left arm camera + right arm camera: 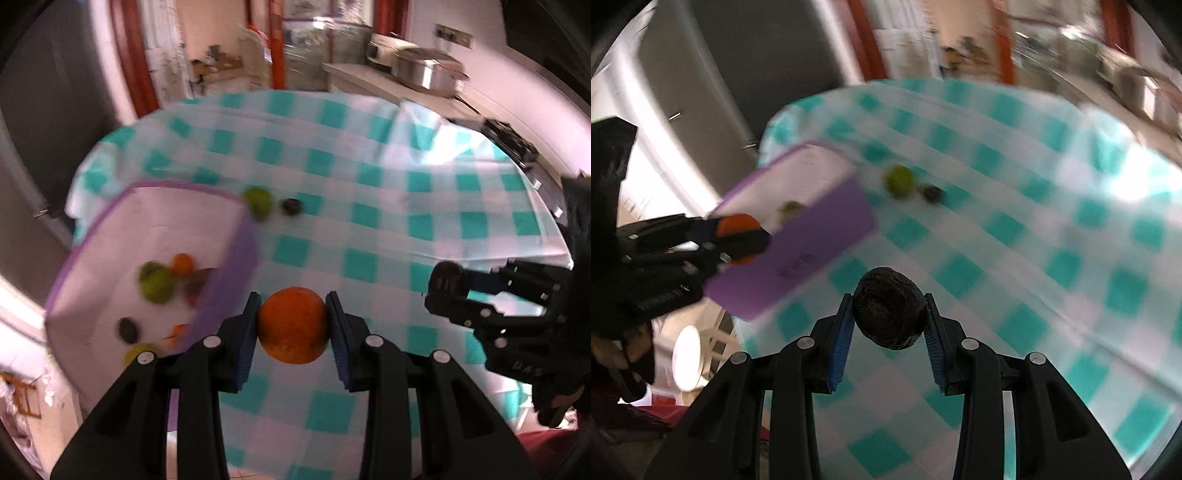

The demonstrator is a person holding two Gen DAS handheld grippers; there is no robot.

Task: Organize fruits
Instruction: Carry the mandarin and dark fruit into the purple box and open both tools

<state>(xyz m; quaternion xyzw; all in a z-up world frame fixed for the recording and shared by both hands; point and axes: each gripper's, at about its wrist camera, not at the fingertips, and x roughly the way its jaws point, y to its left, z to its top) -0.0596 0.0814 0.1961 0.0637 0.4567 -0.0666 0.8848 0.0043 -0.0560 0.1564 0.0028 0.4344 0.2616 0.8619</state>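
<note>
Left gripper (291, 325) clamps orange (293, 325) above counter, beside purple bin (236, 258); right gripper (889, 314) clamps dark fruit (889, 314); carry each over bin rim, lower, then release; avoid gripper collision.

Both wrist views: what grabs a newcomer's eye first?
The left tongs clamp a round orange fruit beside the purple-walled storage box. The right tongs grip a dark wrinkled fruit above the teal-and-white checked tablecloth, where a green fruit lies loose.
</note>
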